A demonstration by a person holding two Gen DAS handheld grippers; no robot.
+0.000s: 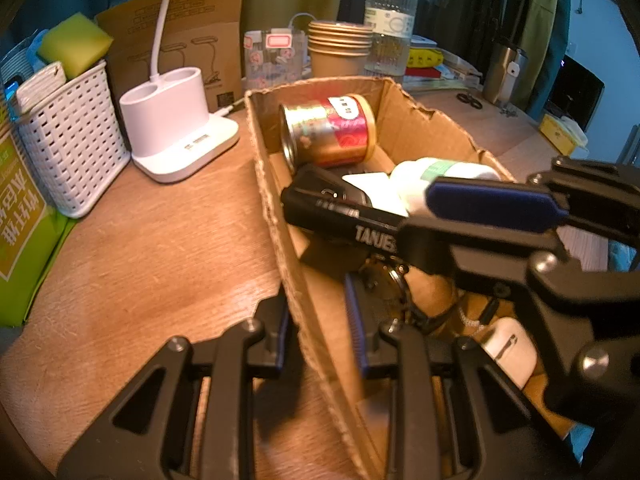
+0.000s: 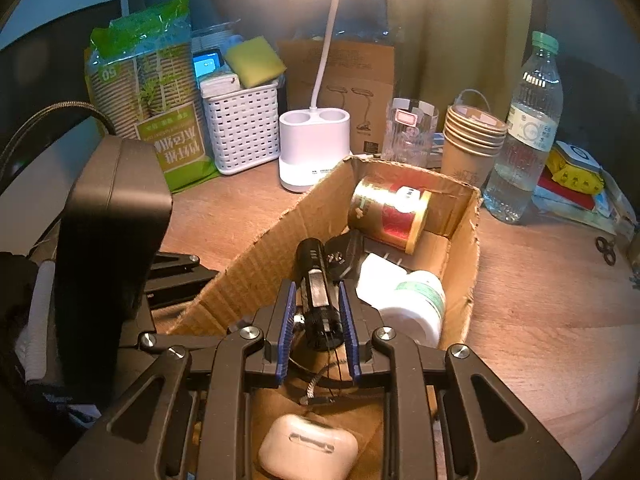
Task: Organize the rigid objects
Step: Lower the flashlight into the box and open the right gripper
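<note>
An open cardboard box (image 1: 276, 208) (image 2: 260, 256) lies on the wooden desk. Inside are a gold and red tin (image 1: 328, 130) (image 2: 390, 212), a white bottle with a green band (image 1: 436, 174) (image 2: 416, 300), a white earbud case (image 1: 510, 350) (image 2: 308, 450) and a black flashlight (image 1: 340, 212) (image 2: 318, 288). My right gripper (image 2: 318, 320) is shut on the flashlight inside the box; it also shows in the left wrist view (image 1: 452, 216). My left gripper (image 1: 320, 332) straddles the box's left wall, one finger on each side, jaws apart.
Behind the box stand a white lamp base (image 1: 176, 128) (image 2: 314, 144), a white basket with a sponge (image 1: 68, 140) (image 2: 244, 128), stacked paper cups (image 1: 340, 50) (image 2: 472, 140), a water bottle (image 1: 390, 20) (image 2: 524, 132), a glass (image 2: 410, 132) and a green cup pack (image 2: 152, 92).
</note>
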